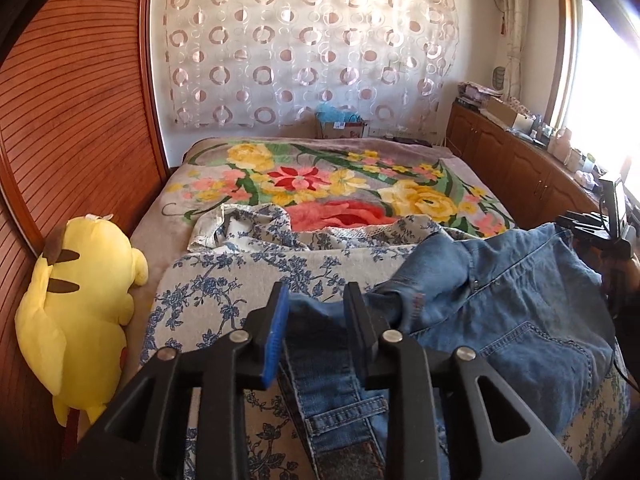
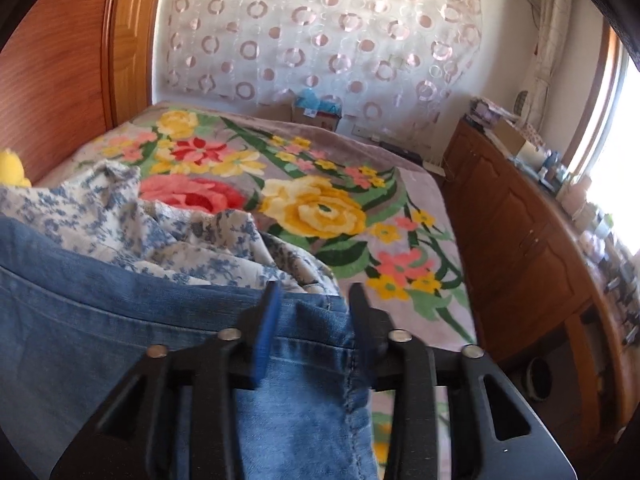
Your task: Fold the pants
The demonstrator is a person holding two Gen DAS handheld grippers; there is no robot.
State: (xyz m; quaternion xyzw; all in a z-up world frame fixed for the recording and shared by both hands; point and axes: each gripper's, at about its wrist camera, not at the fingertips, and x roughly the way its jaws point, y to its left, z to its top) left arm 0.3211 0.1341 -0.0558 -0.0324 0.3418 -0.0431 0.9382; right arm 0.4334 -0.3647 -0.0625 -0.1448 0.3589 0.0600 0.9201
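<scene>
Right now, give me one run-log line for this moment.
phase: fold underway | left gripper: jaws around blue denim pants | right gripper: jaws around pants edge | pants: over blue-floral sheet

One jeans (image 1: 520, 300), one plush toy (image 1: 80, 280)

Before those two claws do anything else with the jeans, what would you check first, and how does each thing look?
1. Denim between left gripper fingers: ok, jeans waistband sits there.
2. Denim between right gripper fingers: ok.
3. Jaws pinching firmly: cannot tell; both stand apart.
4. Jeans flat: not ok, bunched.
5. Blue-flowered cloth underneath smooth: not ok, rumpled.
6. Yellow plush toy out of the way: ok, beside the cloth.
</scene>
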